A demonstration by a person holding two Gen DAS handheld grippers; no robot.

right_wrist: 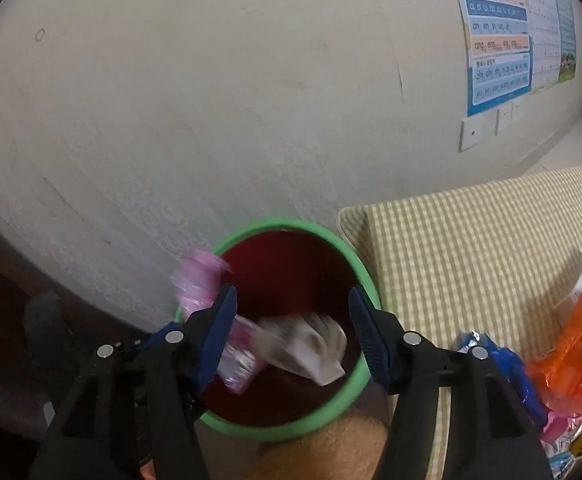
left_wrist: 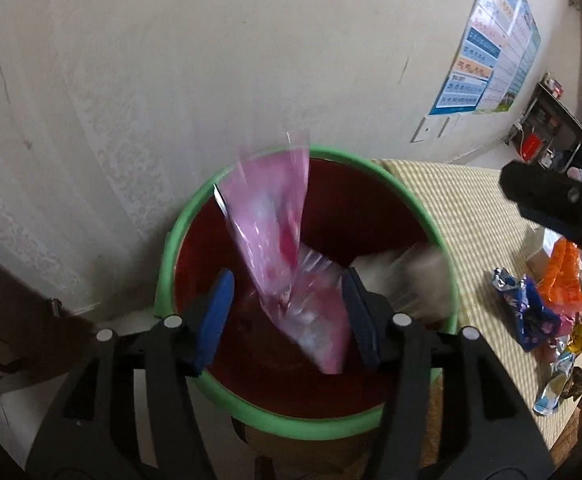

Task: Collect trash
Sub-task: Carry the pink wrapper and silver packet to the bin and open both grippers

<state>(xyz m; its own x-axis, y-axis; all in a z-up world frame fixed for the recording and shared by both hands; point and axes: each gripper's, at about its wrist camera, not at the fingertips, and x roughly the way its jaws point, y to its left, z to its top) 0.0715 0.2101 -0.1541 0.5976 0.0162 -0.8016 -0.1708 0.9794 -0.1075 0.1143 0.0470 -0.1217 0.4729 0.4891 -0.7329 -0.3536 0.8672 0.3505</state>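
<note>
A red bin with a green rim [left_wrist: 195,216] [right_wrist: 365,376] stands by the wall. My left gripper [left_wrist: 289,316] is open over it; a blurred pink plastic wrapper [left_wrist: 275,232] hangs loose between the jaws, inside the bin mouth. It also shows in the right wrist view [right_wrist: 199,280]. My right gripper [right_wrist: 293,336] is open above the bin, with a blurred white wrapper [right_wrist: 311,348] below it in the bin; this white wrapper also shows in the left wrist view [left_wrist: 403,276]. The right gripper's body [left_wrist: 551,200] shows at the right.
A checked tablecloth [right_wrist: 471,240] [left_wrist: 471,208] covers the table right of the bin. Several wrappers lie on it: orange [right_wrist: 579,344] [left_wrist: 563,280], blue [left_wrist: 527,312] [right_wrist: 503,360], and others [left_wrist: 559,380]. The wall with a poster [right_wrist: 499,40] is close behind.
</note>
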